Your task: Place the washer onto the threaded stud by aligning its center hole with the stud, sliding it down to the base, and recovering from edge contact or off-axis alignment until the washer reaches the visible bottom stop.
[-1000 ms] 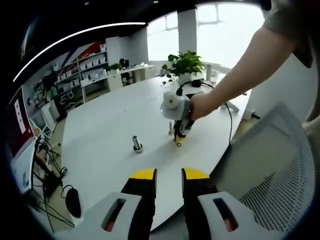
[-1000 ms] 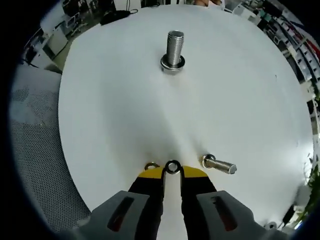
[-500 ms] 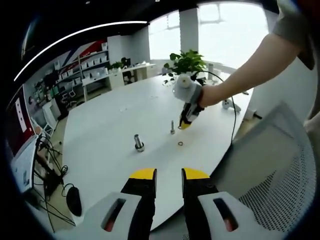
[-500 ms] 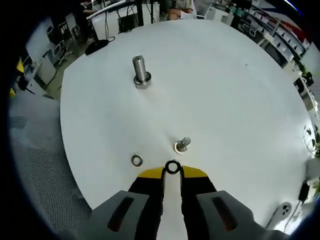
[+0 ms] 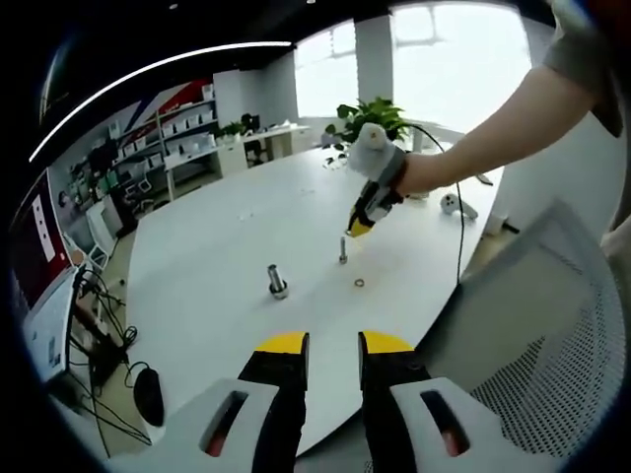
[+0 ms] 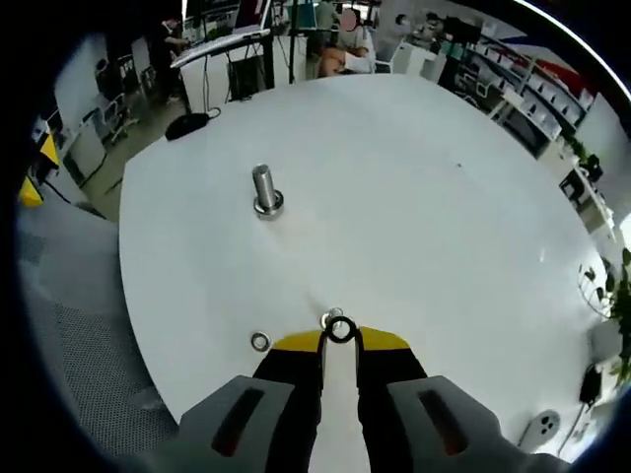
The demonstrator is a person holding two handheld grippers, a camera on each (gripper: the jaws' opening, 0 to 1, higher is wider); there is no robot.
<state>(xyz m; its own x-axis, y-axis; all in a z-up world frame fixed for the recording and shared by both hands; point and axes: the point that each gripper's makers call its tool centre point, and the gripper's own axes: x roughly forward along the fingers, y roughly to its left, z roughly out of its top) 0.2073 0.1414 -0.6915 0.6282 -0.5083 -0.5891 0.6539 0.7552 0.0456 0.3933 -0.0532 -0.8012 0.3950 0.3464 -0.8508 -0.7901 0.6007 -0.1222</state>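
The right gripper (image 6: 340, 340) holds a small washer (image 6: 340, 329) pinched on edge between its yellow tips. The washer is a little dark ring, and its hole faces the camera. It is up in the air above the white table (image 6: 424, 197).

Right behind the washer, almost hidden by it, a thin threaded stud (image 6: 328, 318) stands on the table. In the left gripper view that same thin stud (image 5: 343, 249) stands upright just under the right gripper (image 5: 361, 225), with a gap between them. This looks like the stud the washer is going onto.

To do this step well, the washer should be turned flat so its hole looks down at the stud's top. Then the hole should sit right over the tip before it goes down. It should go down slowly. If the rim bumps the top, a small lift and a tiny shift is better than a push, because a push could tip the thin stud over.

A spare washer (image 6: 260, 341) lies flat on the table just to the side. It should be left alone. A fatter stud (image 6: 265, 189) stands well apart, farther up the table.

The left gripper (image 5: 333, 347) hangs near the table's edge by a mesh chair (image 5: 552, 325). Its tips are close together with a thin gap, and it holds nothing.
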